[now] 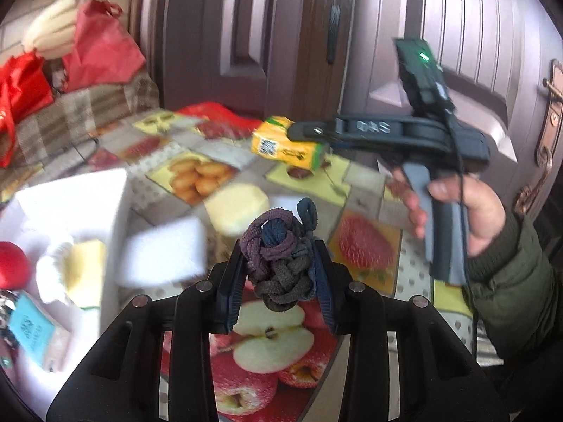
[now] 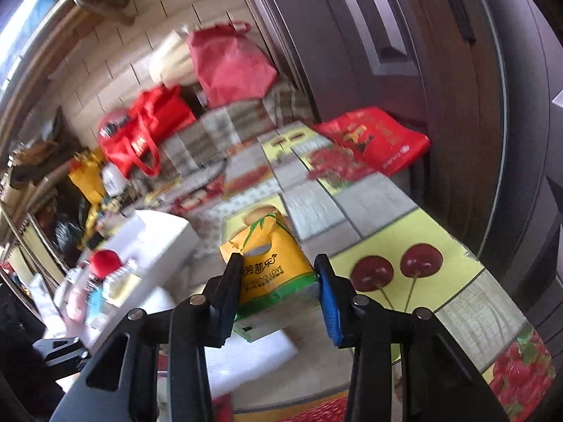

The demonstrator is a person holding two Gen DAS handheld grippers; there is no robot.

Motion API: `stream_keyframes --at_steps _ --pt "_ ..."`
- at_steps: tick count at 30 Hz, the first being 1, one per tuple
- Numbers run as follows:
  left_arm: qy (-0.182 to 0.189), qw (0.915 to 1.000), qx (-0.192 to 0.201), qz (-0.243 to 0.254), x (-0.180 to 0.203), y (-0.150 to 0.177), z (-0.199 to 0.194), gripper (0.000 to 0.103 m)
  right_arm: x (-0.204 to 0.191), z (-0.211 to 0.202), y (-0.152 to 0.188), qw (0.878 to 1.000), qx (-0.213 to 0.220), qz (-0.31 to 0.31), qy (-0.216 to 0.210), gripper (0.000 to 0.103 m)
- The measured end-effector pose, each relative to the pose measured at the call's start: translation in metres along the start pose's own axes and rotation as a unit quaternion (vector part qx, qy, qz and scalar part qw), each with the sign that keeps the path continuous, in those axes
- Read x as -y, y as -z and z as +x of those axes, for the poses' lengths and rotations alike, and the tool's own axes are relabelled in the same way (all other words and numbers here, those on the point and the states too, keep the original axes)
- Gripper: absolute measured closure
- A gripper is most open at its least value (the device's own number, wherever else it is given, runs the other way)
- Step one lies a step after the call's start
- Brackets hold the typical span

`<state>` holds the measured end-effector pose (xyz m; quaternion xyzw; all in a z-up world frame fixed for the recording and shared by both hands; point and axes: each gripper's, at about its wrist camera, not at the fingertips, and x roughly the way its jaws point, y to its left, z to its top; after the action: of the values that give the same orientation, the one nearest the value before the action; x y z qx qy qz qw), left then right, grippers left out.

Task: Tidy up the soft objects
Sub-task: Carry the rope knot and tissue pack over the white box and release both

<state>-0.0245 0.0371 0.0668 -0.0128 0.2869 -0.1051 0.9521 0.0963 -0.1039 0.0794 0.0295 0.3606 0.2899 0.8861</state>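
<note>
Gripping a knot (image 1: 279,258) of braided purple, navy and grey cord, your left gripper (image 1: 281,281) has its jaws closed on the bundle, pads pressing it from both sides. A loop of the cord sticks up past the fingertips toward 12 o'clock. The knot hangs over the tablecloth (image 1: 366,246), above a printed halved apple.

Your right gripper (image 2: 278,281) is clamped on a yellow tissue pack (image 2: 272,263) with a green band and bamboo print; both pads press its sides and it sits tilted between them. From the left wrist view, that same pack (image 1: 286,144) shows at about 12 o'clock from the knot, pinched at the fingertips of the right gripper (image 1: 299,132), with your right hand (image 1: 457,204) wrapped round the grey handle at 3 o'clock and a dark green sleeve (image 1: 517,274) behind it.

On the tablecloth just past the knot lie a pale yellow sponge (image 1: 235,207) at 11 o'clock and a white foam block (image 1: 163,255) at 9 o'clock. Further toward 9 o'clock stands a white box (image 1: 118,232), open at the top, holding a red ball (image 1: 12,263), a yellow-and-white sponge (image 1: 75,269) and a light blue packet (image 1: 31,330); the blur keeps finer detail from showing.

In the right wrist view the box (image 2: 165,235) lies at 9 o'clock from the pack, well apart from it. Red bags (image 2: 144,133) sit at 11 o'clock on a checked cloth, another red bag (image 2: 380,140) at 1 o'clock beside the dark door (image 2: 457,105). Two printed cherries (image 2: 397,267) show on the tablecloth at 3 o'clock, just beside the blue pad.
</note>
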Motion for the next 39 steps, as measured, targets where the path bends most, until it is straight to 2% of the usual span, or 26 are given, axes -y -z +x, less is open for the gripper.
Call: stream_keyframes --at_steps 5,9,13,17,22,26,30,39 --pt "-0.043 0.9980 0.046 -0.008 -0.010 -0.018 -0.023 0.068 -0.021 -0.020 -0.007 0.999 0.030 -0.008 -0.036 0.062" --pt "-0.090 0.9909 0.099 -0.016 -0.021 -0.047 -0.060 0.068 -0.041 -0.040 -0.018 0.995 0.064 -0.011 -0.073 0.062" --pt "-0.128 0.9797 0.149 -0.042 -0.044 -0.065 -0.101 0.067 -0.066 -0.058 -0.028 0.990 0.094 -0.027 -0.103 0.062" --pt "-0.175 0.9678 0.168 -0.067 -0.075 -0.063 -0.130 0.067 -0.094 -0.069 -0.035 0.984 0.114 -0.048 -0.130 0.062" --pt "-0.215 0.9521 0.190 -0.106 -0.113 -0.056 -0.158 0.067 -0.120 -0.071 -0.039 0.978 0.121 -0.068 -0.153 0.062" --pt "-0.246 0.9440 0.187 -0.117 -0.131 -0.049 -0.166 0.067 -0.133 -0.067 -0.044 0.976 0.119 -0.075 -0.164 0.062" --pt "-0.268 0.9399 0.167 -0.128 -0.144 -0.041 -0.158 0.067 -0.150 -0.054 -0.048 0.976 0.108 -0.085 -0.172 0.062" --pt "-0.286 0.9393 0.105 -0.158 -0.174 -0.022 -0.116 0.067 -0.179 -0.014 -0.045 0.976 0.066 -0.080 -0.189 0.062"
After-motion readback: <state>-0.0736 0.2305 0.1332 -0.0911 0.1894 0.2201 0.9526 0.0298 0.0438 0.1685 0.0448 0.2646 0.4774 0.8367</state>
